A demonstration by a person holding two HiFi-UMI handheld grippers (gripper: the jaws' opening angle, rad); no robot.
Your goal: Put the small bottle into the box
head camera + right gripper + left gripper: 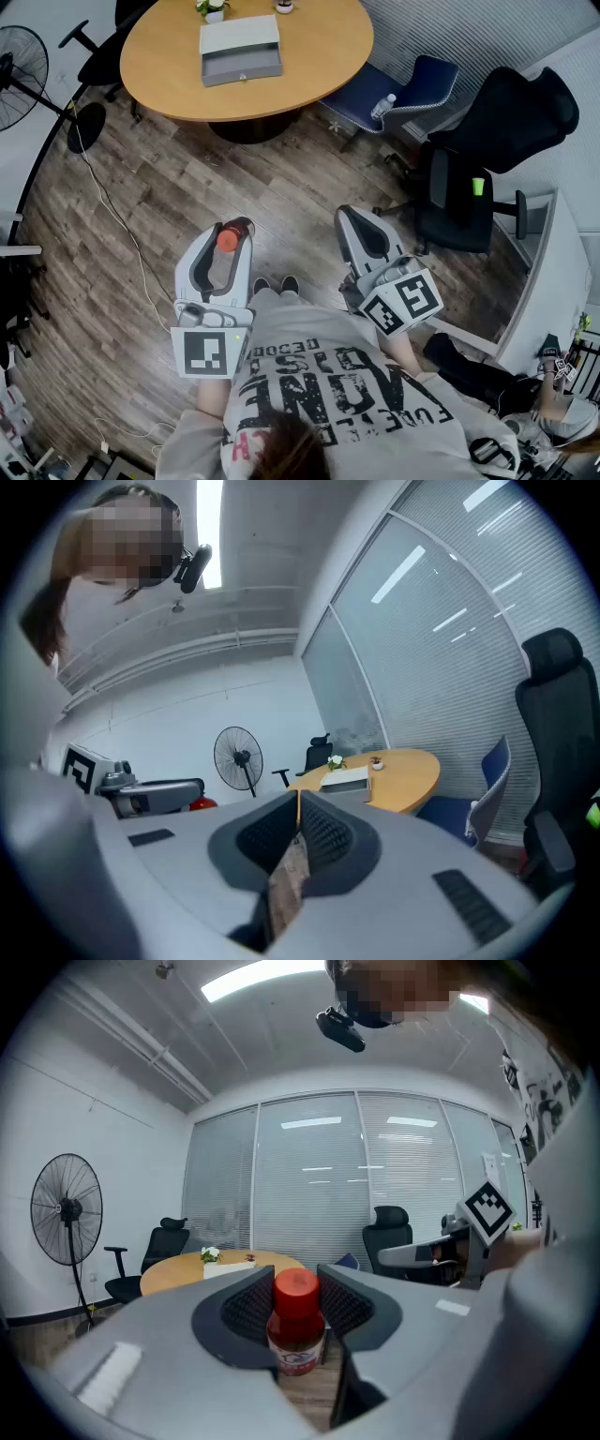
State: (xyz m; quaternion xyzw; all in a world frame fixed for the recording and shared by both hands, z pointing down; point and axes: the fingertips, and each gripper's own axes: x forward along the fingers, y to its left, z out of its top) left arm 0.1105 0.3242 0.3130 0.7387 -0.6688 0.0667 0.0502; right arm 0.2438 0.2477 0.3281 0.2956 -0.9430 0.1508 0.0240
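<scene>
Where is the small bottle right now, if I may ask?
Head view, left of centre: the small bottle is held in the left gripper, away from the box.

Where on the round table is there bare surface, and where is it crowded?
The table is bare right of the grey box, out to the rim by the blue chair, and left of it to the rim. A narrower strip lies in front of the box. Crowded: the far edge, where a potted plant and a small pot stand.
</scene>
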